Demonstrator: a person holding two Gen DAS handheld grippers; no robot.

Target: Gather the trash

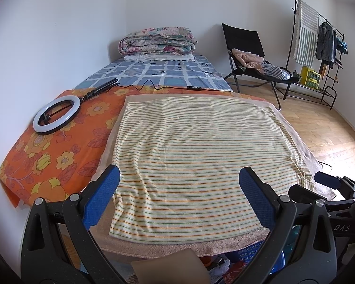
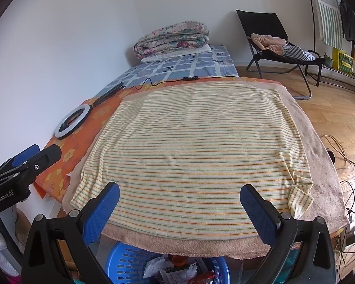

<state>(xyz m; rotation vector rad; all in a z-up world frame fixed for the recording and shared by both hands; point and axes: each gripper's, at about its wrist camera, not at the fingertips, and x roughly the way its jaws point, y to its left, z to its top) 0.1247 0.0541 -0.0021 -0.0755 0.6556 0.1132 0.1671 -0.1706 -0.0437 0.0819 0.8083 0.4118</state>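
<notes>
A blue plastic basket [image 2: 127, 262] sits on the floor below the bed's near edge, holding crumpled white wrappers and other trash [image 2: 175, 269]. Part of that basket [image 1: 250, 255] also shows low in the left wrist view. My left gripper [image 1: 179, 196] hangs open over the striped cloth [image 1: 196, 156] with nothing between its blue pads. My right gripper [image 2: 179, 208] is also open and empty, above the near edge of the same striped cloth [image 2: 196, 146]. The left gripper [image 2: 23, 163] also shows at the left edge of the right wrist view.
The bed carries an orange flowered sheet [image 1: 47, 156], a ring light [image 1: 56, 114] with its cable, and a folded quilt [image 1: 157, 40]. A black folding chair [image 1: 250, 54] with clothes and a clothes rack [image 1: 319, 47] stand at right. Cables [image 2: 350, 182] lie on the wooden floor.
</notes>
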